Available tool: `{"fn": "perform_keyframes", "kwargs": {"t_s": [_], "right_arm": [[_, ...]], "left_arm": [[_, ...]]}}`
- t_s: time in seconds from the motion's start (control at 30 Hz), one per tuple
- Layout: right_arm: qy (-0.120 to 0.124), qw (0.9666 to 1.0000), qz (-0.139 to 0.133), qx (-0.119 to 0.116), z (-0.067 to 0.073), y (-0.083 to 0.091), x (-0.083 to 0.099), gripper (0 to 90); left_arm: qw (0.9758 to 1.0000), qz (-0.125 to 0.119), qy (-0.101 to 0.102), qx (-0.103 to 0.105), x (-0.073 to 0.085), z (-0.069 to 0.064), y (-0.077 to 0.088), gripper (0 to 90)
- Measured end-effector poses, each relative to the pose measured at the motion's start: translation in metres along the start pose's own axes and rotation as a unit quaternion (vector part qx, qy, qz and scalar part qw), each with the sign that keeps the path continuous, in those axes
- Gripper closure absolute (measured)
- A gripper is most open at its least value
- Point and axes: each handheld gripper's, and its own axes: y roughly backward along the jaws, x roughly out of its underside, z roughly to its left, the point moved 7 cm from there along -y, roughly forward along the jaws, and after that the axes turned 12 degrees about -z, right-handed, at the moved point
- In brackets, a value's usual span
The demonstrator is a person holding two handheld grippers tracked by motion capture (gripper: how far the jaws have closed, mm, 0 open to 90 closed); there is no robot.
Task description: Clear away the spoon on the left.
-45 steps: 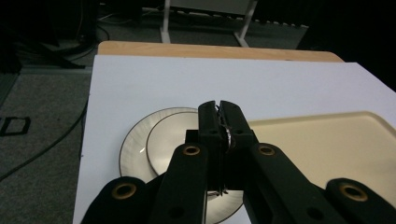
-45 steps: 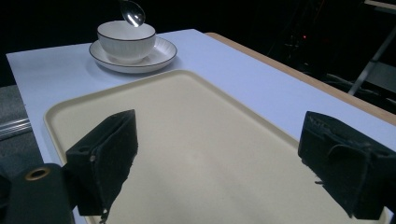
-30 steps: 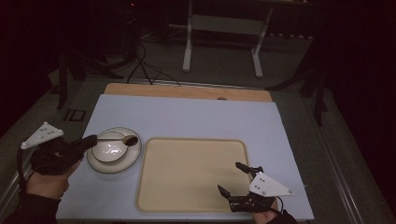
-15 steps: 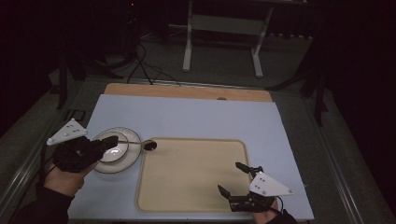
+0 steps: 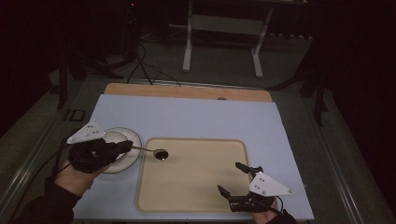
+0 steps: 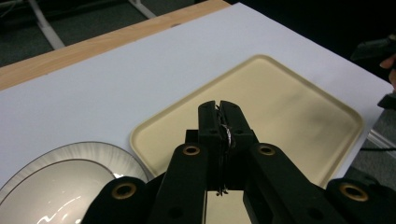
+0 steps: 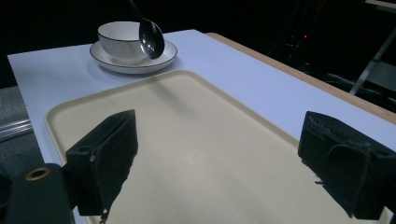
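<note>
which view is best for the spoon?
Right gripper view: the spoon shows its shiny bowl large and sharp, hanging in front of the cup and saucer. The high view shows the whole spoon, small and dim, held by the left gripper over the tray's edge. The left gripper view shows a sliver of handle between shut jaws.

Before you stands the bench, covered with a pale blue sheet, a wooden strip showing along its far edge. A beige tray lies flat in the near middle. Just left of it sits a white saucer carrying a cup.
</note>
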Motion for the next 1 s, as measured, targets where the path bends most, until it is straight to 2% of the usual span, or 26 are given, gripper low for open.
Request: {"fn": "perform_keyframes", "kwargs": {"t_s": [0.27, 0.33, 0.5, 0.73, 0.83, 0.87, 1.0], "right_arm": [[0.0, 1.0, 0.0, -0.001, 0.0, 0.0, 0.0, 12.1], [0.0, 1.0, 0.0, 0.0, 0.0, 0.0, 0.0, 12.1], [0.0, 1.0, -0.001, 0.0, 0.0, 0.0, 0.0, 12.2], [0.001, 1.0, -0.002, 0.001, 0.0, 0.001, -0.001, 12.1], [0.001, 1.0, -0.002, 0.001, 0.0, 0.001, -0.001, 12.1], [0.001, 1.0, -0.002, 0.001, 0.0, 0.001, -0.001, 12.1], [0.002, 1.0, -0.002, 0.001, 0.0, 0.001, -0.001, 12.1]], "left_arm": [[0.9992, 0.021, -0.022, 0.025, 0.001, -0.011, -0.006, 89.2], [0.9984, 0.03, -0.032, 0.036, 0.001, -0.017, -0.008, 89.1], [0.9968, 0.043, -0.042, 0.053, 0.002, -0.025, -0.013, 89.1], [0.9932, 0.062, -0.052, 0.083, 0.006, -0.037, -0.022, 89.1], [0.9912, 0.075, -0.056, 0.094, 0.011, -0.041, -0.027, 89.1], [0.9912, 0.075, -0.056, 0.094, 0.011, -0.041, -0.027, 89.1], [0.9874, 0.096, -0.06, 0.111, 0.017, -0.047, -0.034, 89.1]]}}
